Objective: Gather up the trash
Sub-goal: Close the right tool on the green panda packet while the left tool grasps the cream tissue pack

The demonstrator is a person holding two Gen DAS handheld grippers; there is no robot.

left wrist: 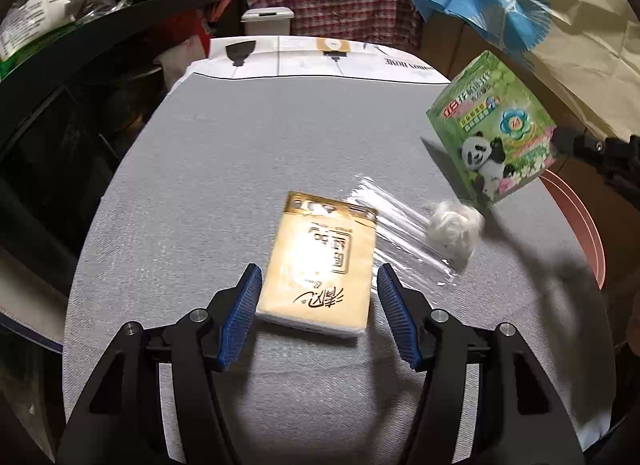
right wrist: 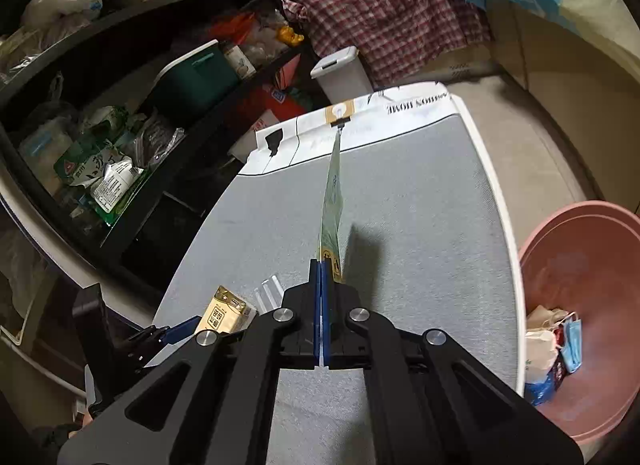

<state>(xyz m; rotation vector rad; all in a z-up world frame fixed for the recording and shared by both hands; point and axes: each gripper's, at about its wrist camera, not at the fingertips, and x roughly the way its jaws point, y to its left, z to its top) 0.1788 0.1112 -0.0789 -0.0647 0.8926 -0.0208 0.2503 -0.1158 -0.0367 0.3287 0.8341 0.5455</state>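
A yellow tissue pack (left wrist: pixel 320 261) lies on the grey table between the open blue pads of my left gripper (left wrist: pixel 318 289); the pads stand at its near corners, apart from it. The pack also shows in the right wrist view (right wrist: pixel 226 315). A clear plastic wrapper (left wrist: pixel 404 233) and a white crumpled wad (left wrist: pixel 454 229) lie just right of the pack. My right gripper (right wrist: pixel 323 277) is shut on a flat green panda wrapper (left wrist: pixel 490 125), held in the air above the table's right side; in its own view the wrapper (right wrist: pixel 332 209) shows edge-on.
A pink basin (right wrist: pixel 600 305) holding masks and crumpled trash stands beside the table's right edge. Black shelves (right wrist: pixel 120 105) full of clutter run along the left. A white lidded bin (right wrist: pixel 344 73) stands beyond the table's far end. Clothes hang at the back.
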